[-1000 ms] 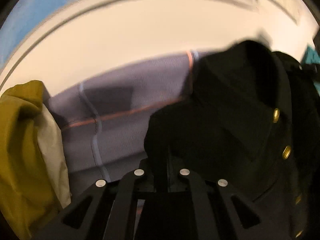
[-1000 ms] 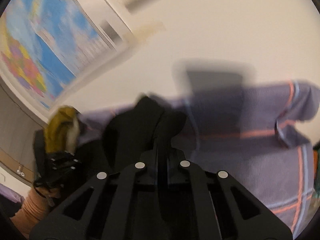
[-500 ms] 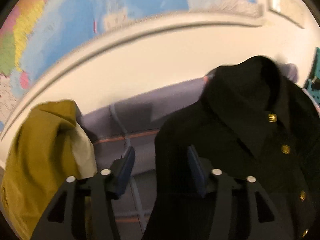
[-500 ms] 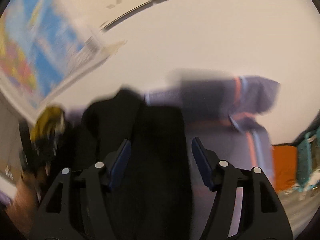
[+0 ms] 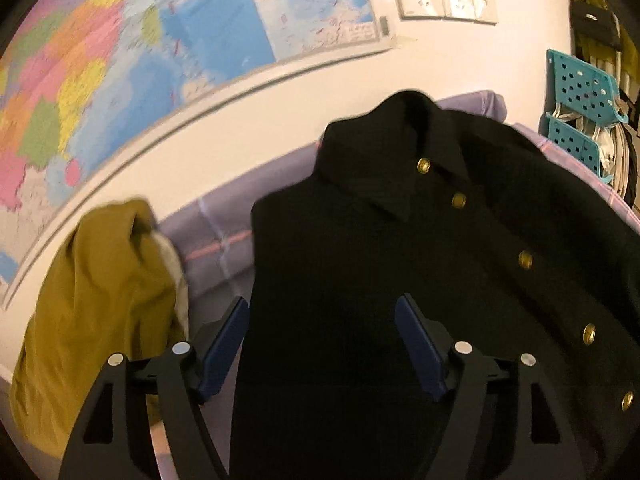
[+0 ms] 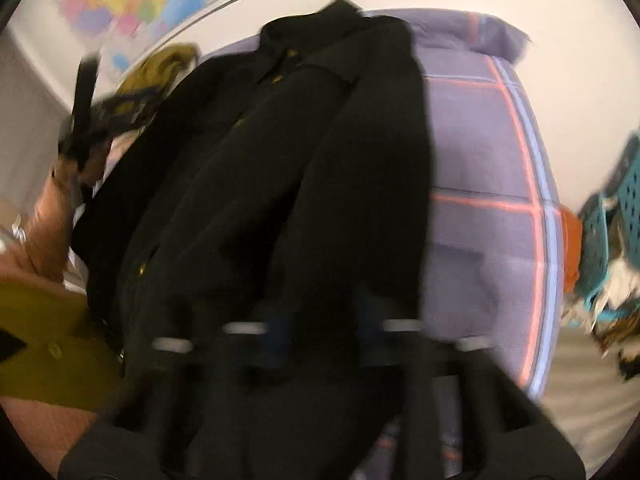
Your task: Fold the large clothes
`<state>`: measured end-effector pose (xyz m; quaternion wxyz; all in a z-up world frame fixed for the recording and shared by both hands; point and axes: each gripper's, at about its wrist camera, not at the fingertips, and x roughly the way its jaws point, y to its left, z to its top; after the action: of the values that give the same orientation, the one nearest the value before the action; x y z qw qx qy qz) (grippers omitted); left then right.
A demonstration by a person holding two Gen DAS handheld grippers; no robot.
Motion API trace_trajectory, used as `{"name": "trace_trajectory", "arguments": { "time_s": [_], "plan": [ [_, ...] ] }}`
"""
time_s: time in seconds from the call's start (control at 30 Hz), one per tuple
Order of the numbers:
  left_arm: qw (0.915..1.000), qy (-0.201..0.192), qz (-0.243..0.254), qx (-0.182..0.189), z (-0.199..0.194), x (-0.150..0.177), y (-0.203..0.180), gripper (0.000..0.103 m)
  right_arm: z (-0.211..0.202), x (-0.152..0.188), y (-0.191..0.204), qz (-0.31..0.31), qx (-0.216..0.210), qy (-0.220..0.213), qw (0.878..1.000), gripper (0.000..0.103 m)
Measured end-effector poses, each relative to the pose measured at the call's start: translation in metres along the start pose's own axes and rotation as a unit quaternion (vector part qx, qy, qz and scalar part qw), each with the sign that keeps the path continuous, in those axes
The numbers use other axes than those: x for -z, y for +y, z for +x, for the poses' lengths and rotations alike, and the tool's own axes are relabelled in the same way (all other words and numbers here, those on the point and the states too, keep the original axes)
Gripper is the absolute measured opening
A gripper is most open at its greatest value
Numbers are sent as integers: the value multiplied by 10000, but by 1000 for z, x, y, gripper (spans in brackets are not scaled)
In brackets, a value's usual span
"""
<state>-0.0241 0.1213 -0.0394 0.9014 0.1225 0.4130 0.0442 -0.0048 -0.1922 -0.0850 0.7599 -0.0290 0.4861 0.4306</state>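
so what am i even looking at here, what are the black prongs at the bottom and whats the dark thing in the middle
The prongs are two-finger grippers a person holds, one in each hand, for folding clothes. Each picture comes from a wide-angle camera on a gripper, looking along its fingers. In the left view, the left gripper stands open, its blue pads apart and gripping nothing. The dark thing is a black coat with gold buttons, lying on a purple checked blanket. A mustard garment sits beside it, under a wall map. The right view is blurred; the right gripper seems open over the same coat.
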Motion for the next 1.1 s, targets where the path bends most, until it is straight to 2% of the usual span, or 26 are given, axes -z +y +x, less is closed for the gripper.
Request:
{"name": "trace_trajectory", "arguments": {
  "time_s": [0.07, 0.1, 0.13, 0.2, 0.27, 0.33, 0.37, 0.43, 0.47, 0.53, 0.6, 0.67, 0.7, 0.77, 0.83, 0.87, 0.9, 0.93, 1.0, 1.03, 1.07, 1.1],
  "plan": [
    [9998, 50, -87, -190, -7, 12, 11, 73, -31, -5, -22, 394, 33, -548, 9977, 4],
    [9996, 62, -147, -221, -11, 18, 16, 73, -51, -7, -44, 788, 256, -908, 9924, 4],
    [9994, 81, -213, -245, -12, 22, 21, 73, -57, -9, -57, 970, 392, -1030, 9892, 4],
    [9991, 144, -347, -207, -22, 37, 34, 73, -54, -7, -81, 1252, 777, -961, 9844, 4],
    [9987, 202, -446, -160, -29, 51, 43, 75, -33, -2, -98, 1573, 672, -717, 9827, 8],
    [9980, 304, -522, 211, -37, 63, 47, 80, -13, 6, -103, 1744, 774, -485, 9804, 31],
    [9964, 355, -573, 511, -40, 74, 48, 80, -8, 9, -102, 1733, 778, -478, 9806, 41],
    [9930, 450, -597, 919, -47, 91, 48, 80, -14, 18, -93, 1766, 728, -691, 9792, 48],
    [9916, 477, -619, 1033, -50, 97, 47, 80, -24, 21, -90, 1768, 772, -856, 9775, 56],
    [9890, 371, -708, 1246, -66, 106, 48, 80, -47, 21, -76, 1600, 735, -1265, 9762, 59],
    [9881, 209, -618, 1391, -80, 109, 44, 87, -66, 20, -47, 1203, 423, -1534, 9799, 65],
    [9888, 136, -342, 1448, -91, 112, 31, 91, -69, 24, -16, 684, 57, -1585, 9850, 82],
    [9889, 219, -202, 1456, -90, 115, 22, 91, -65, 28, 1, 400, -81, -1514, 9876, 85],
    [9892, 646, 138, 1310, -77, 122, 3, 90, -51, 33, 22, 124, -231, -1316, 9910, 87],
    [9900, 1087, 350, 833, -55, 130, -9, 65, -33, 40, 37, 18, -386, -1078, 9934, 87],
    [9896, 1102, 222, 901, -54, 130, -5, 56, -23, 43, 41, -1, -430, -970, 9944, 86],
    [9899, 1049, -9, 958, -57, 129, 5, 21, -14, 48, 43, 24, -465, -866, 9952, 85],
    [9913, 1060, -221, 750, -60, 127, 18, 7, -8, 52, 45, 72, -515, -807, 9954, 84],
    [9935, 852, -642, 395, -72, 126, 51, 7, -4, 57, 46, 140, -643, -824, 9944, 82],
    [9938, 737, -830, 41, -80, 125, 71, 7, -5, 57, 48, 163, -640, -862, 9941, 82],
    [9920, 711, -993, -304, -85, 125, 88, 5, -7, 59, 49, 201, -648, -913, 9935, 82],
    [9884, 675, -1253, -531, -91, 125, 109, 9, -10, 61, 48, 238, -707, -963, 9926, 82]
  ]
}}
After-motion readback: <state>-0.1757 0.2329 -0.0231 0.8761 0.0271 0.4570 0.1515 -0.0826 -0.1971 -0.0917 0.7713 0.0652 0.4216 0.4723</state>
